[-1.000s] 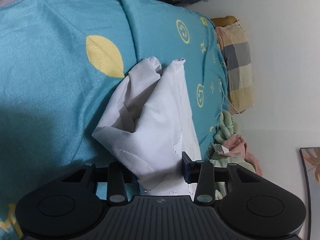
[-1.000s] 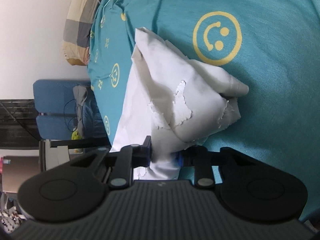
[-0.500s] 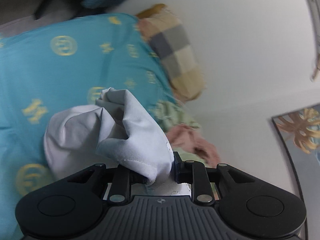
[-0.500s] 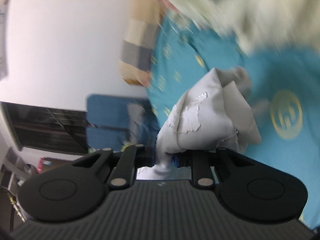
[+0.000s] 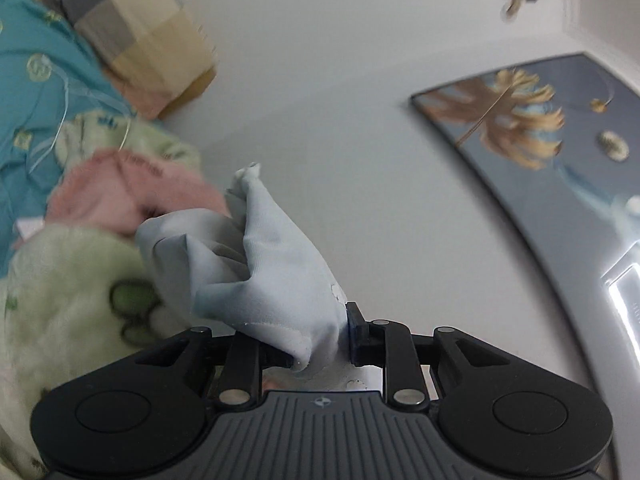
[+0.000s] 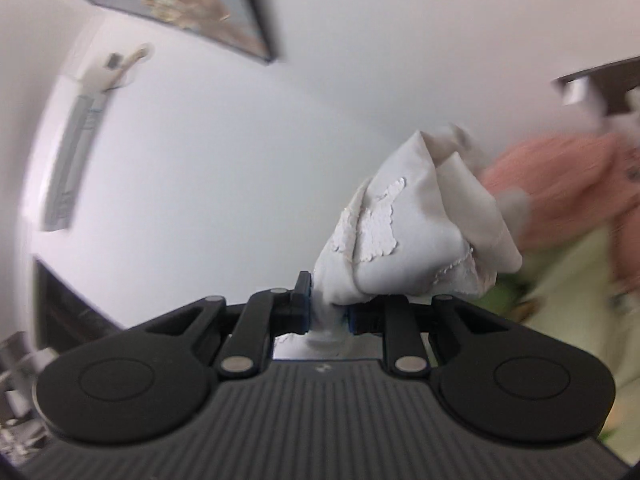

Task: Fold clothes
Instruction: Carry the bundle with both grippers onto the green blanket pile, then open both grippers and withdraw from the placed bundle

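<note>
A white garment (image 5: 276, 280) is pinched between the jaws of the left gripper (image 5: 320, 344), which are nearly closed with only the bunched cloth filling the narrow gap. From that grip the fabric is bundled up and away toward 11 o'clock, ending in a twisted tip. In the right wrist view the same white garment (image 6: 416, 232) is clamped by the right gripper (image 6: 328, 312), whose jaws are likewise drawn in tight on a gathered fold; the cloth balloons toward 1 o'clock, and cracked, flaking print is seen on its surface. Both ends of the garment are thus held off the bed. A pink garment (image 5: 132, 188) and a pale green blanket (image 5: 68, 292) are seen at 9 o'clock in the left view, a checked pillow (image 5: 132, 28) at 11 o'clock, and a framed picture (image 5: 540, 148) on the wall at 2 o'clock.
</note>
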